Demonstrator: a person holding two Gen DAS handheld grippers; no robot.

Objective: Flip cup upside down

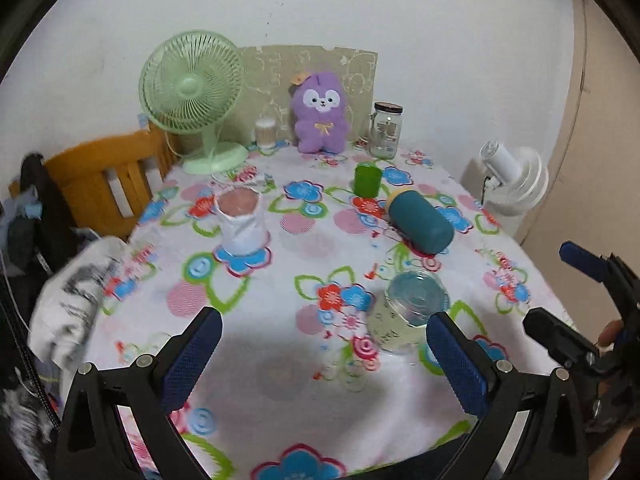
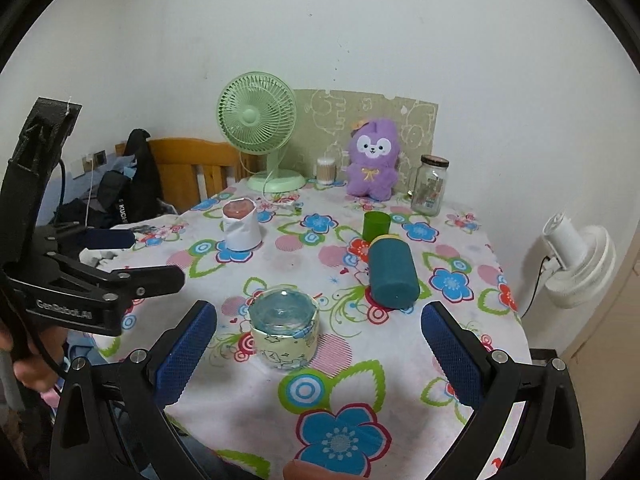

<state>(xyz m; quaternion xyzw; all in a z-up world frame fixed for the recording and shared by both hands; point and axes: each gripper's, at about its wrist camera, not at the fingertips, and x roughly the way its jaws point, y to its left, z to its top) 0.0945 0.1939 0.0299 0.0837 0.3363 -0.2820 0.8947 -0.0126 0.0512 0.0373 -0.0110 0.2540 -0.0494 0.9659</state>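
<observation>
Two grippers w/ black frames and blue, mesh-textured finger pads hang over a table (image 2: 472, 240) covered in a white cloth w/ bright flower print. Landmark: the cup (image 2: 285, 326), a clear glass tumbler, round, w/ a pale printed paper band around its lower half. It stands near the table's front edge; its upward face looks like a thick glass base, but whether it's mouth-down can't be told for sure.

Behind & right of the cup lies a teal cylinder bottle (image 2: 392, 274) on its side, smooth, yellow ring at its far end. Just past that stands a small green plastic cup (image 2: 376, 225), mouth down. Behind & left of the glass cup: a white paper-wrapped container (image 2: 239, 228) w/ pinkish top. Far behind it, by the wall: mint-green desk fan (image 2: 258, 120) w/ wire grille, fuzzy purple plush toy (image 2: 374, 158), glass jar (image 2: 430, 188) w/ dark lid, small tub of cotton swabs (image 2: 325, 170). A white fan (image 2: 576, 260) sits off the table to the right.

Right gripper (image 2: 320, 352): fingers spread wide, nothing held, cup sits between & ahead of the tips, not touched. Left gripper (image 1: 324, 350): fingers also spread wide, empty; in its wrist view the cup (image 1: 410, 312) is just beside its right pad (image 1: 458, 364), contact unclear. From the right wrist view the left tool comes in from the cup's left, held level.
</observation>
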